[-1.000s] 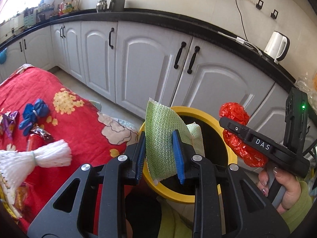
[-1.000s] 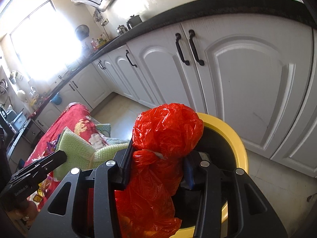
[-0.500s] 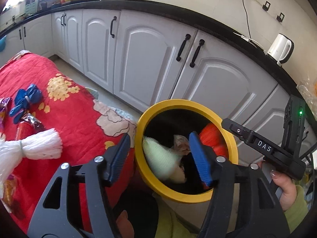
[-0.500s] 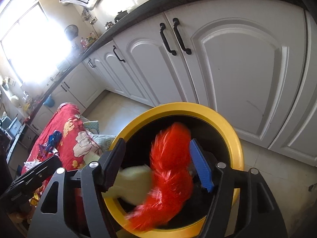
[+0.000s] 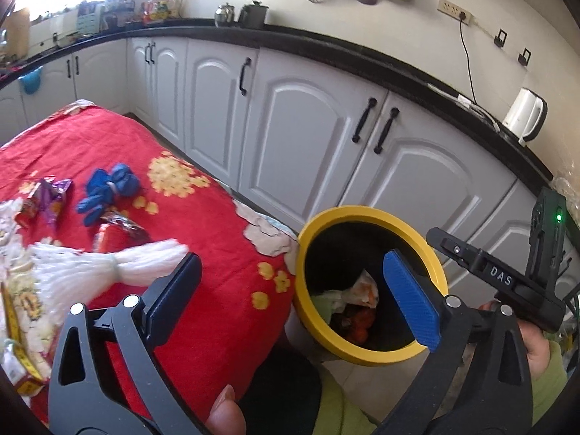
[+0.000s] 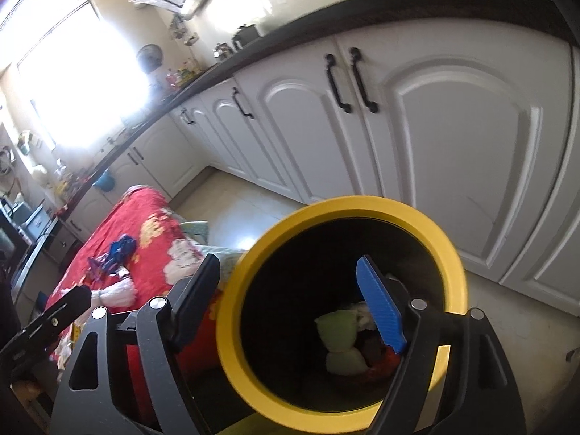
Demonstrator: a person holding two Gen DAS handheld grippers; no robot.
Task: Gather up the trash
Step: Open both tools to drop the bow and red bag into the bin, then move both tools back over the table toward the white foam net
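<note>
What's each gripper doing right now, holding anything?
Left gripper: jaws opening, nothing between them.
Right gripper: jaws opening, empty, above the yellow-rimmed bin.

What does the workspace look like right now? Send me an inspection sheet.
Surface: red floral cloth, trash lying on it.
Job's things: yellow-rimmed bin beside the cloth; green netting and red bag inside.
Clutter: white netting bundle, blue bundle, wrappers on the cloth.
Grippers: left gripper and right gripper opening, nothing between the jaws.
Cables: black cord from wall socket.
Surroundings: white cabinets, kettle on black counter.
</note>
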